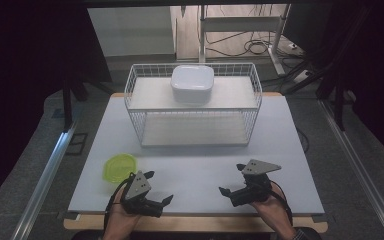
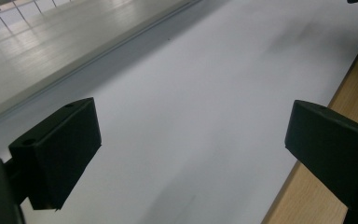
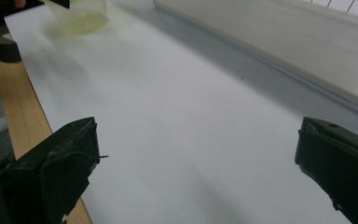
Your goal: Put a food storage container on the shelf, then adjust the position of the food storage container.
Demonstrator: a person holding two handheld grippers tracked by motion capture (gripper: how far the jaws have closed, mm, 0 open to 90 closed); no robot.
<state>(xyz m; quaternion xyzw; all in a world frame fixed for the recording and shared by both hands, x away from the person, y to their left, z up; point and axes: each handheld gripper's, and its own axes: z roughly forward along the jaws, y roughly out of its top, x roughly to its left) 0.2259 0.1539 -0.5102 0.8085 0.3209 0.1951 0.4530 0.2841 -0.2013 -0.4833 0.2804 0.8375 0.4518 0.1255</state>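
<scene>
high view: the left gripper (image 1: 158, 186), jaws apart, hovers just beside the green-lidded tub (image 1: 118, 167); the right gripper (image 1: 232, 178) gapes too. a white lidded box (image 1: 192, 83) sits atop the wire rack (image 1: 192, 117). right gripper view: the tub (image 3: 81, 15) looks empty.

Handheld two-jaw grippers, matte black

Each unit, left gripper (image 1: 158, 186) and right gripper (image 1: 233, 179), is topped by a grey three-cornered plate; blocky black jaws with small screw holes are fitted; black cables are trailed.

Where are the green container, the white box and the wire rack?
green container (image 1: 118, 167), high view, on its lid.
white box (image 1: 192, 82), high view, on its top.
wire rack (image 1: 135, 95), high view, on its left wall.
</scene>
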